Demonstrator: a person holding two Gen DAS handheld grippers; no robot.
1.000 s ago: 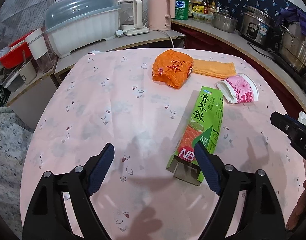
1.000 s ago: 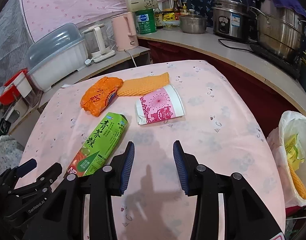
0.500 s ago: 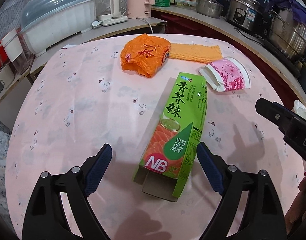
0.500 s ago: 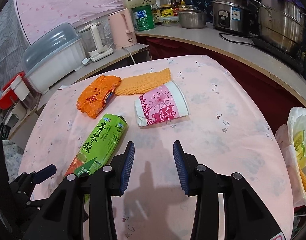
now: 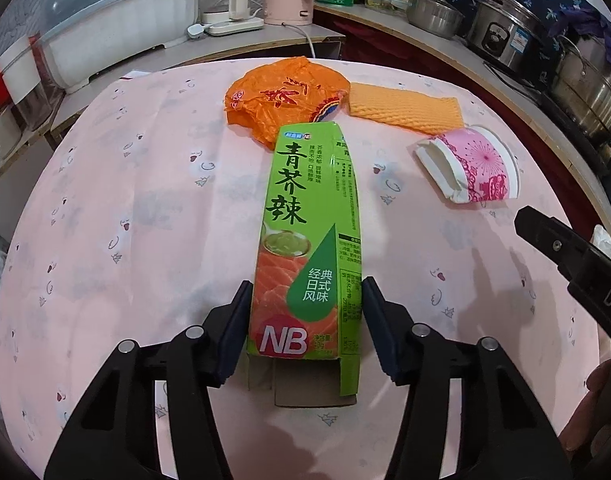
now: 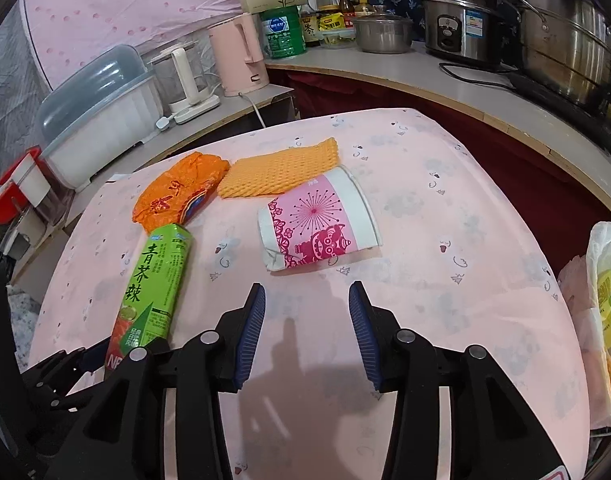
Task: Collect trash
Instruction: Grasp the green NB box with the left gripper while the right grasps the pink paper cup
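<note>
The left gripper (image 5: 305, 328) straddles the near, open end of a long green carton (image 5: 311, 240) that lies flat on the pink tablecloth (image 5: 125, 240). Its jaws are closing with the carton between them; the left pad sits at the carton's edge and the right pad just beside the other edge, but whether they already press on the cardboard cannot be told. The carton runs away from the gripper, its far end touching or overlapping a crumpled orange wrapper (image 5: 285, 98).

The right gripper (image 6: 305, 336) hangs over bare cloth with its jaws parted and opening, nothing between them. Straight ahead of it, a short way off, a crushed pink-and-white paper cup (image 6: 317, 226) lies on its side, its flattened base toward the left and its rim toward the right. The green carton (image 6: 153, 284) lies to the left of this gripper, its near end hidden behind the left gripper's black frame.

Beyond the cup, an orange foam net sleeve (image 6: 279, 168) lies flat, touching the cup's far side and the orange wrapper (image 6: 177, 192) beside it. At the right edge of the right wrist view, off the table, a white plastic bag (image 6: 603, 308) stands open with yellow scraps inside.

Farther back, a counter (image 6: 445, 80) carries a pink kettle (image 6: 239, 56) and steel pots (image 6: 565, 44).
</note>
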